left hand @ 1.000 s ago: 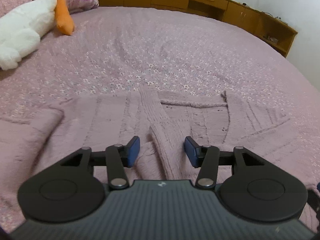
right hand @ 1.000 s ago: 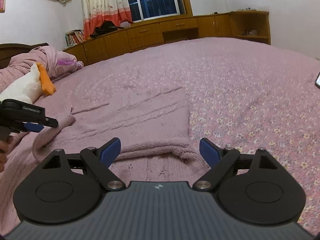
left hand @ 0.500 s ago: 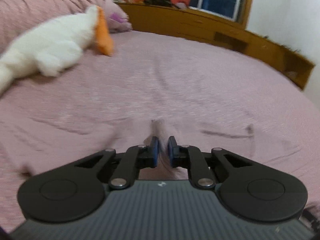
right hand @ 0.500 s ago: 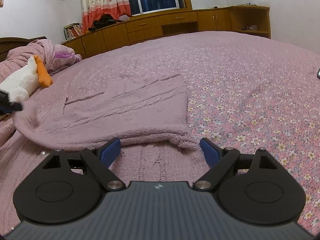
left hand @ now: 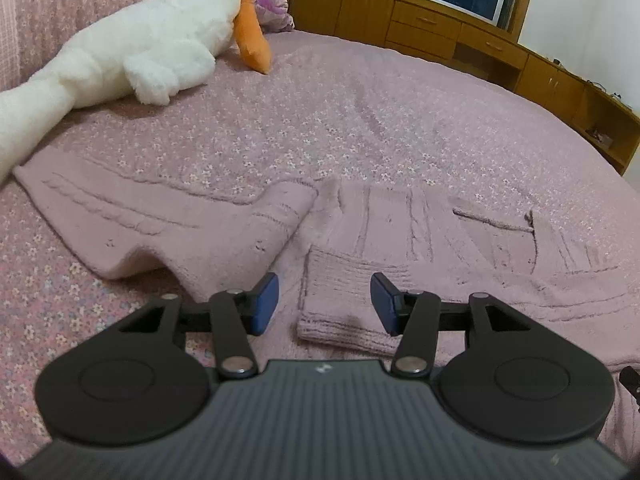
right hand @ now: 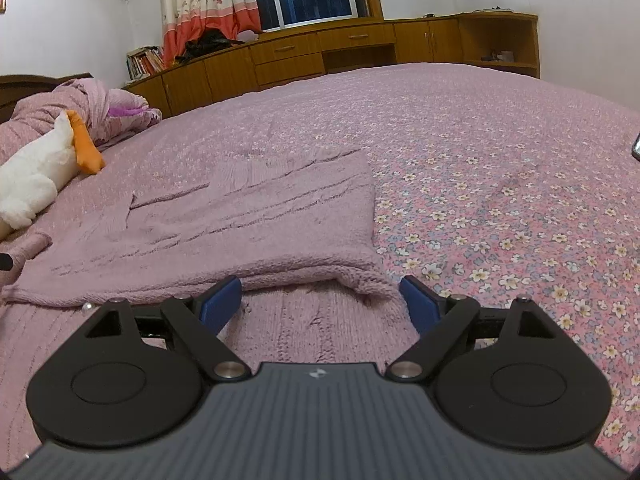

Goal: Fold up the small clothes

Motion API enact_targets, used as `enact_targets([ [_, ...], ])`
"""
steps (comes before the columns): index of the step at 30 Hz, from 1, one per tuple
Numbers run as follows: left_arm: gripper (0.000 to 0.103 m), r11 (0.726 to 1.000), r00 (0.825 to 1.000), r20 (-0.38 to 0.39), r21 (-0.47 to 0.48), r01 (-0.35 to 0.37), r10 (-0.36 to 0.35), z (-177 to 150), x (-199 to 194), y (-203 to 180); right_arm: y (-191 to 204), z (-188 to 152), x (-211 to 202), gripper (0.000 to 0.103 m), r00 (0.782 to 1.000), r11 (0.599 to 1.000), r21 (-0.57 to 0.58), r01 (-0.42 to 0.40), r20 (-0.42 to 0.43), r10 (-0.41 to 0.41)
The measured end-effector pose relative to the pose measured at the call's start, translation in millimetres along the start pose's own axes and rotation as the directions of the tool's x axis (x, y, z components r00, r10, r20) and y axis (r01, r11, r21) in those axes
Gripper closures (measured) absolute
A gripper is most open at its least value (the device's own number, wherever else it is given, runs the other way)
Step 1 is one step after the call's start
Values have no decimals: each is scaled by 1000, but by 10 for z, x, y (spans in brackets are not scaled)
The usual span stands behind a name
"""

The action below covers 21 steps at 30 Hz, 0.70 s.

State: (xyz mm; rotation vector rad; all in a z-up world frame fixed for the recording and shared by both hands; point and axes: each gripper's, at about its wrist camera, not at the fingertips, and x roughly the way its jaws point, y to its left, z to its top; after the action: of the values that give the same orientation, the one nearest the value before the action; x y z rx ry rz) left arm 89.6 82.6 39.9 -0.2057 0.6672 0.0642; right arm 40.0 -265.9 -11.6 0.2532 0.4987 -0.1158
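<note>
A mauve knitted sweater (left hand: 400, 232) lies flat on the flowered bedspread (left hand: 320, 120). One sleeve (left hand: 168, 220) lies folded across toward the left, and its ribbed cuff (left hand: 344, 304) lies between the jaws of my left gripper (left hand: 324, 302), which is open and holds nothing. In the right wrist view the sweater (right hand: 248, 224) is folded over, its folded edge just ahead of my right gripper (right hand: 320, 302), which is open and empty above the knit.
A white plush goose with an orange beak (left hand: 132, 52) lies at the bed's far left, also in the right wrist view (right hand: 36, 172). A bunched pink quilt (right hand: 80, 108) and wooden cabinets (right hand: 320, 52) stand beyond. A dark object (right hand: 636, 146) sits at the right edge.
My left gripper shut on the sleeve cuff, carried it across, then opened and let it go. The sleeve now lies folded over. My right gripper stayed open and barely moved.
</note>
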Motion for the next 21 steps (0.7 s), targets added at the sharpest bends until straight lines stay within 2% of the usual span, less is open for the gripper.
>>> enact_targets([
  [11, 50, 998, 999, -7, 54, -45, 45, 127, -174, 105, 64, 91, -145, 13, 1000, 1000, 11, -16, -1, 16],
  [21, 50, 986, 994, 33, 123, -110, 106, 434, -559, 454, 293, 287, -455, 13, 997, 997, 14, -76, 3, 76],
])
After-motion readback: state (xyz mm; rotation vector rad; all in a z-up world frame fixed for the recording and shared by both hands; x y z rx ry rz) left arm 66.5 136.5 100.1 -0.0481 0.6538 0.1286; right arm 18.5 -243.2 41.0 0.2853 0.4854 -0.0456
